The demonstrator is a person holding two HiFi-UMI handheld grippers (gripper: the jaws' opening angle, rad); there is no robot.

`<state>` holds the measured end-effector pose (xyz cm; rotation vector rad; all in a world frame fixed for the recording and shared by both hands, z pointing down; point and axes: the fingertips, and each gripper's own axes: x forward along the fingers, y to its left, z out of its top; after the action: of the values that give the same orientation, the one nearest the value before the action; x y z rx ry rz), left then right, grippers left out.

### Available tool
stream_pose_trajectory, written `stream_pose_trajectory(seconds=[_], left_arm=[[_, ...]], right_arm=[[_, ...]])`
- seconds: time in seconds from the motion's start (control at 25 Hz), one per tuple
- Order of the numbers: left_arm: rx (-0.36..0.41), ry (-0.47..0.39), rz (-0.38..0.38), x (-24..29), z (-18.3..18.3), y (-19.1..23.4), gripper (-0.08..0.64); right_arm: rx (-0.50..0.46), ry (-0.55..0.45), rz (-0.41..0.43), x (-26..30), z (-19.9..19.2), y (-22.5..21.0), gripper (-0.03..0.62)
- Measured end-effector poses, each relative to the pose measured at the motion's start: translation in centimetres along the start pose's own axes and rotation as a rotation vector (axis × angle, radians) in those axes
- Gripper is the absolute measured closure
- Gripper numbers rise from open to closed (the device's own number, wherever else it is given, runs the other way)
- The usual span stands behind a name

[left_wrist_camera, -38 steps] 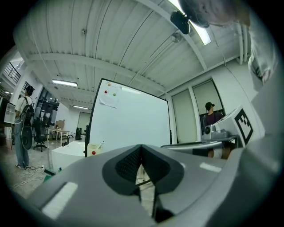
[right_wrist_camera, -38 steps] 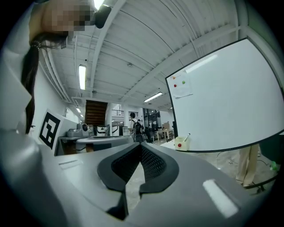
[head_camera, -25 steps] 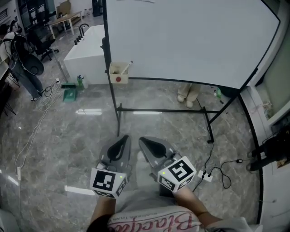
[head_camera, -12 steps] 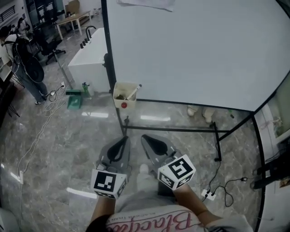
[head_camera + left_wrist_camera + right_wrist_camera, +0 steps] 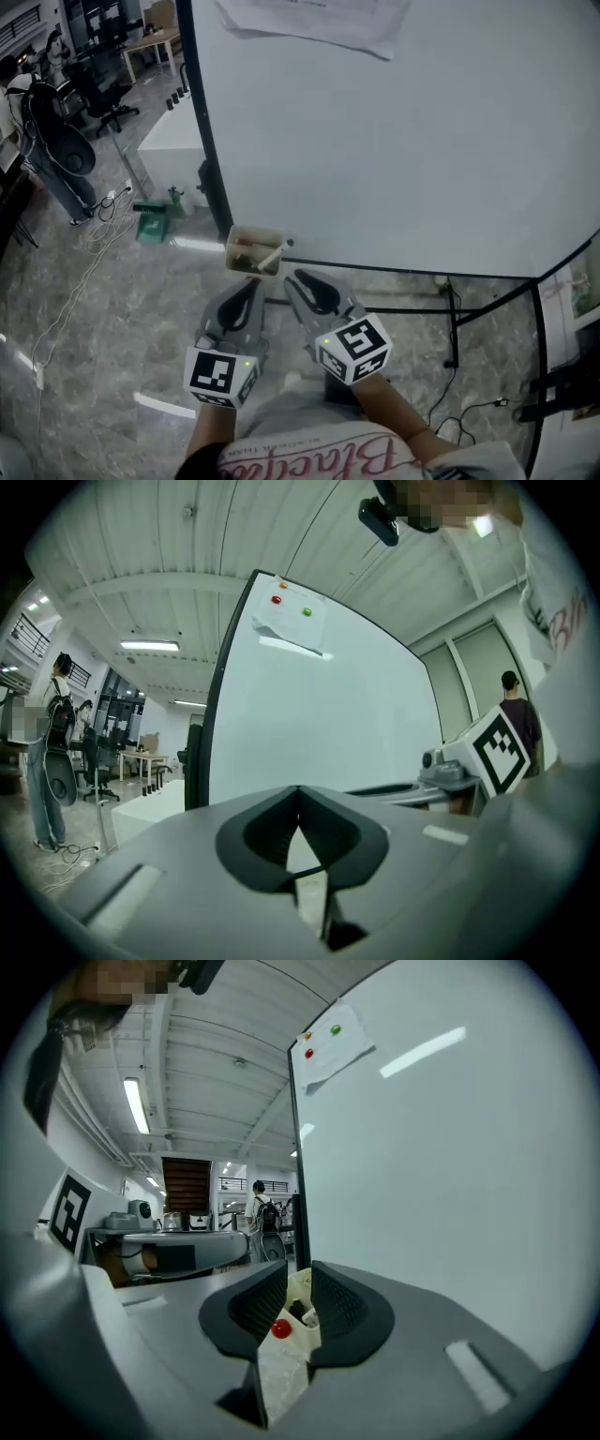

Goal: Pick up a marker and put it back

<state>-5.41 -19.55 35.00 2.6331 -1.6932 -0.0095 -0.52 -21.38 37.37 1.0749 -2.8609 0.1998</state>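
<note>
While in its box [image 5: 251, 231], a pale, tilted marker [image 5: 274, 255].

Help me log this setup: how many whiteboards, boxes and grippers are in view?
Whiteboard: 1
Box: 1
Grippers: 2, the left gripper and the right gripper (jaws opening, nothing between them)
Total: 4

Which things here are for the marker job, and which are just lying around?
For the job: marker, box holding it, right gripper (jaws opening, nothing held yet).
Just around: whiteboard, paper on it, white counter.
</note>
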Motion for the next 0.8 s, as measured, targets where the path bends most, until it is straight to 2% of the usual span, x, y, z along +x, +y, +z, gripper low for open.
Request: stream_pose_trajectory(seconds=[0.16,0.28,0.4,0.56,0.8], left_arm=[[-0.001,0.012,0.005,2.6,-0.5,1.5,0.56],[-0.006,0.016,0.017,3.7,-0.7,2.7,0.56],[-0.013,0.024,0.026,4.5,-0.9,4.0,0.56],[-0.019,0.032,0.027,5.0,-0.8,5.4,0.56],[-0.029,0.035,0.01,5.2,-1.0,6.7,0.56]], right_arm=[[0.064,0.034,-0.031,2.8,-0.9,-3.2,0.456],[0.137,0.08,-0.046,4.5,-2.2,-4.9,0.431],[0.217,0.123,-0.049,6.2,-3.4,-5.7,0.431],[0.249,0.185,-0.055,7.6,-4.5,-5.8,0.443],[0.26,0.124,0.003,8.8,-3.2,-4.2,0.496]])
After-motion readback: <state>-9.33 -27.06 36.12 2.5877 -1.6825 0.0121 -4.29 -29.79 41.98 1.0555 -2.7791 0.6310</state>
